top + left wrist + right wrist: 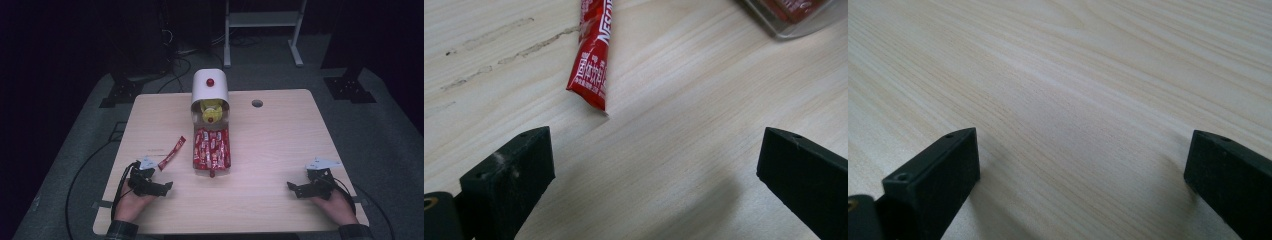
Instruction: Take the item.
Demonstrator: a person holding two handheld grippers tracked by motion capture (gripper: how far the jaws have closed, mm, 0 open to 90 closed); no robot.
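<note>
Light is falling from above onto the bench (280,150), leaving its pale wood bright while the floor and the room behind are sinking into near black in the high view. That view is looking soft and slightly grainy, with small details blurring. In the left gripper view the red sachet (591,65) is showing crisp print, and soft, broad shadows are spreading over the wood between the black jaws. In the right gripper view the wood grain is staying sharp nearby and softening toward the top edge
</note>
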